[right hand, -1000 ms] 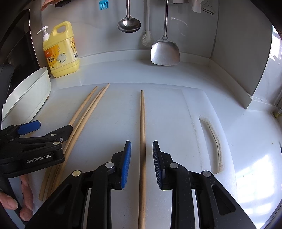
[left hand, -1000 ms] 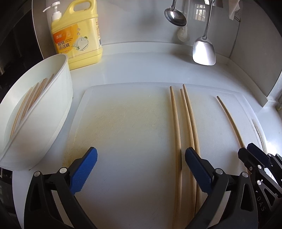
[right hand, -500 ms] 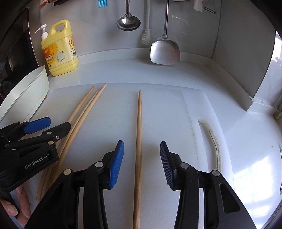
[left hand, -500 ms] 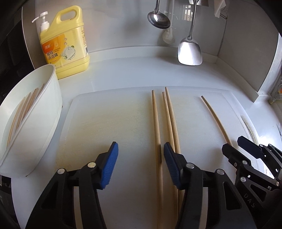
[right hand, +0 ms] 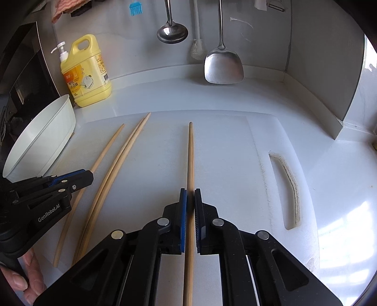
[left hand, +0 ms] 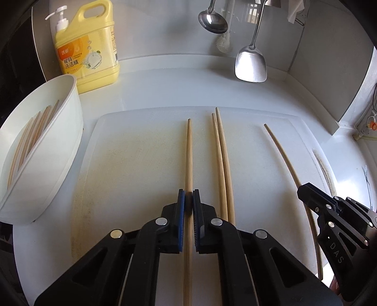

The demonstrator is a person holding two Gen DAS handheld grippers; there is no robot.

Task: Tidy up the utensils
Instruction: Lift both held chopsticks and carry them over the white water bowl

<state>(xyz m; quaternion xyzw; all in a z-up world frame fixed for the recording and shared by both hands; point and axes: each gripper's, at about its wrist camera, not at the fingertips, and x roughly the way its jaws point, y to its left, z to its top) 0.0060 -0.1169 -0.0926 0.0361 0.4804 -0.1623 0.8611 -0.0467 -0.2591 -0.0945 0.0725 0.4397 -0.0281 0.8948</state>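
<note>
- Four chopsticks lie on the white cutting board (left hand: 132, 164), which rests on the bench (left hand: 188, 89).
- The left tool (left hand: 188, 200) has just been closing, and it is now clenched on the leftmost chopstick (left hand: 189, 153); the blue pads press it from both sides.
- The right tool (right hand: 190, 200) has also just closed, and it grasps the rightmost chopstick (right hand: 190, 153) in the same way.
- The middle pair of chopsticks (left hand: 222, 160) lies free between the two, its far tips touching.
- The white oval holder (left hand: 56, 150) stands at the left edge of the board, with more chopsticks inside.
- A yellow detergent bottle (left hand: 88, 51) stands behind it; a ladle (left hand: 213, 21) and a spatula (left hand: 251, 63) hang on the wall.
</note>
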